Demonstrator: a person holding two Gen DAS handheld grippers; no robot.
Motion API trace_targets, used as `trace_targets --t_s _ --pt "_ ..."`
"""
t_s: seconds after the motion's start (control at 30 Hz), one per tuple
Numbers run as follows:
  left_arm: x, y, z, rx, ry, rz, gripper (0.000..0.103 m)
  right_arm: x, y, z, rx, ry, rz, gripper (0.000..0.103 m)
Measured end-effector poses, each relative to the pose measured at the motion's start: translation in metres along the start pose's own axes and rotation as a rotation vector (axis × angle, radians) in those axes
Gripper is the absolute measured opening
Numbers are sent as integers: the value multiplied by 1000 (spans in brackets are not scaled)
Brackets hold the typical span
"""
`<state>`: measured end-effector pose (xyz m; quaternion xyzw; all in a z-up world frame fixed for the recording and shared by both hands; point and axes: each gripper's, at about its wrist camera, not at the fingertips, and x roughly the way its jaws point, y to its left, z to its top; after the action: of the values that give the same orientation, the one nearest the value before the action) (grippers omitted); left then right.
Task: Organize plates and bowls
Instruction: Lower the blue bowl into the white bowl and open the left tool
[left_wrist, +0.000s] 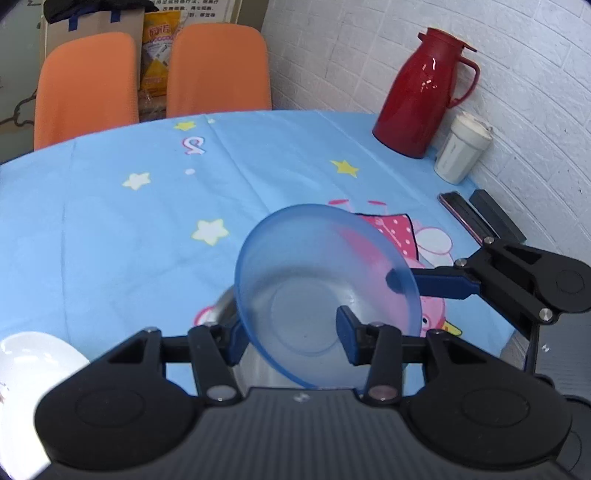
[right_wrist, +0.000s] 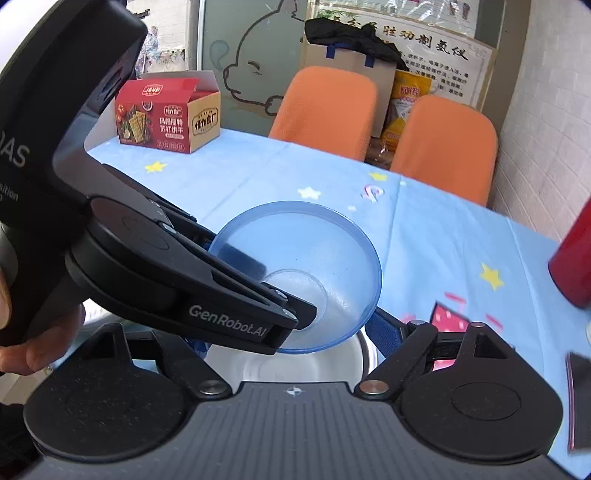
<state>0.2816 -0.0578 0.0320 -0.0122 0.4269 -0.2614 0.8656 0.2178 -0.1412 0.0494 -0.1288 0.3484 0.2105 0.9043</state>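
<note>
A translucent blue bowl (left_wrist: 314, 280) hangs tilted over the blue cartoon tablecloth (left_wrist: 129, 229). My left gripper (left_wrist: 291, 332) is shut on its near wall, one pad inside and one outside. In the right wrist view the same bowl (right_wrist: 325, 251) sits just above a steel bowl (right_wrist: 295, 365) with a pale inside. My right gripper (right_wrist: 291, 343) reaches in beside both bowls. Its right finger (right_wrist: 384, 332) lies by their rims. Its left finger is hidden behind the left gripper's body, so its hold is unclear. From the left wrist, one right finger (left_wrist: 439, 284) touches the blue bowl's far side.
A white dish (left_wrist: 29, 369) lies at the near left. A red thermos (left_wrist: 424, 92), a white cup (left_wrist: 461, 151), a phone (left_wrist: 461, 214) and a black case (left_wrist: 495, 214) line the brick wall. Two orange chairs (left_wrist: 218, 70) and a cracker box (right_wrist: 166, 118) stand at the far edge.
</note>
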Motion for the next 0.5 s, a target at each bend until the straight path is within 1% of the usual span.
trace_targets --t_s 0.13,0.23,0.3,0.33,0.37,0.4,0.43,0.5 --pt "5 -7 -15 11 20 10 45 -1 2 -20 17 -2 3 72" --pt "13 -4 -18 -1 34 14 46 4 4 -29 15 2 7 72" --pt "15 0 -19 0 30 40 47 7 3 -31 6 3 7 72" --pt "15 1 -19 4 25 54 53 7 4 -33 2 9 1 72" --pt "14 3 -20 4 19 47 62 7 3 -35 0 13 -4 72" --pt "12 4 -20 -6 20 30 68 6 2 -37 4 12 4 72" --pt "8 5 -20 -16 15 21 71 3 -1 -39 17 13 9 72" --pt "-3 6 -22 -5 -2 14 72 -5 -4 -47 40 15 11 72"
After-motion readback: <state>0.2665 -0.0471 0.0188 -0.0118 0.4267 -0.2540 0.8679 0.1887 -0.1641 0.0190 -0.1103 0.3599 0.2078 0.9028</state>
